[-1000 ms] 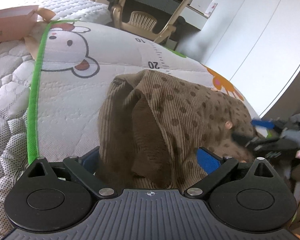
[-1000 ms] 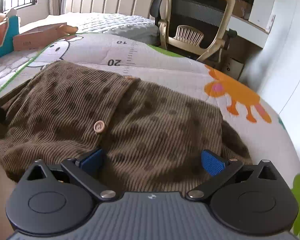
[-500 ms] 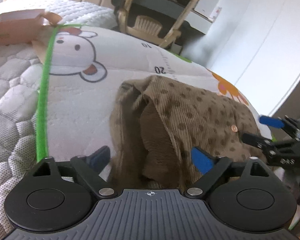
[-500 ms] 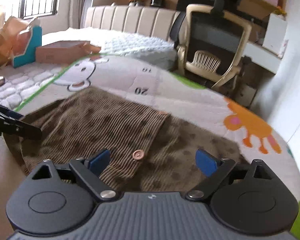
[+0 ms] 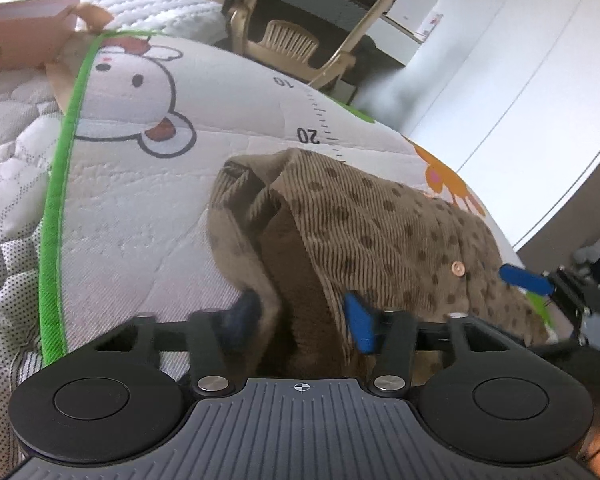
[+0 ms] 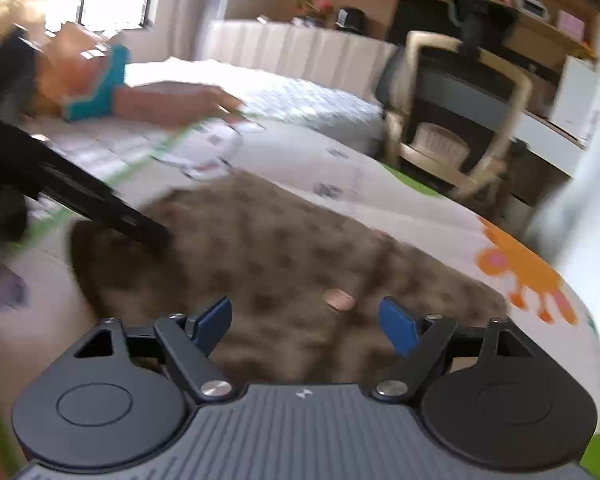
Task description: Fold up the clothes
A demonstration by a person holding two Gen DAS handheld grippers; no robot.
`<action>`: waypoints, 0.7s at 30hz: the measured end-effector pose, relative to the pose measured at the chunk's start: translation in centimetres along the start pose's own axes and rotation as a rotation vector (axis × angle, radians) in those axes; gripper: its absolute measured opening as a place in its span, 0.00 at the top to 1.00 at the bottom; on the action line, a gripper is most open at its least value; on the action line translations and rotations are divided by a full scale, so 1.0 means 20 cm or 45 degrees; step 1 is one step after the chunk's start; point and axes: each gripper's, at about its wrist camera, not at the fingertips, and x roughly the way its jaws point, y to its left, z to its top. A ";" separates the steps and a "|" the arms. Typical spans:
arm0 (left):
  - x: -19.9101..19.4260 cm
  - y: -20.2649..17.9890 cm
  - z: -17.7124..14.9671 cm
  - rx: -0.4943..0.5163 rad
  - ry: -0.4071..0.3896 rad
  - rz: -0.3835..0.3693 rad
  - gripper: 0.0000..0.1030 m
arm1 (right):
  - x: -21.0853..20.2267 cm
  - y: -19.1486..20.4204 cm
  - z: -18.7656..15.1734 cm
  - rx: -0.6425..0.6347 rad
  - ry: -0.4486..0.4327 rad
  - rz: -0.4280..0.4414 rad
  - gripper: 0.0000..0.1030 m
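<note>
A brown dotted corduroy garment [image 5: 360,220] lies partly folded on a white cartoon-print mat [image 5: 148,184] on the bed. My left gripper [image 5: 300,316] sits at its near left end, jaws closing around a bunched fold of the cloth. The garment also shows, blurred, in the right wrist view [image 6: 292,256], with a button [image 6: 339,300] near the pads. My right gripper [image 6: 306,326] is open above the garment's near edge and holds nothing. The right gripper also shows in the left wrist view [image 5: 556,288] at the far right. The left gripper's arm [image 6: 80,200] crosses the right wrist view.
A pink cardboard box [image 5: 24,40] lies at the mat's far left corner. A chair [image 5: 300,36] stands beyond the bed. A white wardrobe [image 5: 520,92] is at the right. The mat's green border [image 5: 60,184] runs along the left.
My left gripper's jaws have narrowed around the bunched fold. My right gripper has lifted off the garment, pulled back, and its jaws have narrowed somewhat; its view is now blurred by motion.
</note>
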 end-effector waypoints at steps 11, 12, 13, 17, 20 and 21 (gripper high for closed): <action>-0.05 -0.06 0.08 -0.089 0.007 -0.067 0.71 | 0.11 0.43 0.07 -0.203 -0.022 0.285 0.17; -0.06 -0.07 0.08 -0.083 0.007 -0.072 0.71 | 0.14 0.45 0.07 -0.223 -0.014 0.276 0.17; -0.05 -0.08 0.08 -0.078 0.008 -0.076 0.71 | 0.16 0.45 0.07 -0.189 0.003 0.258 0.17; -0.05 -0.12 0.08 -0.063 0.013 -0.087 0.60 | 0.23 0.36 0.09 0.020 0.044 0.262 0.35; -0.05 -0.12 0.08 -0.047 0.011 -0.081 0.48 | 0.23 0.27 0.10 0.161 0.057 0.321 0.41; -0.05 -0.12 0.08 -0.049 0.007 -0.078 0.44 | 0.23 0.26 0.10 0.185 0.061 0.332 0.42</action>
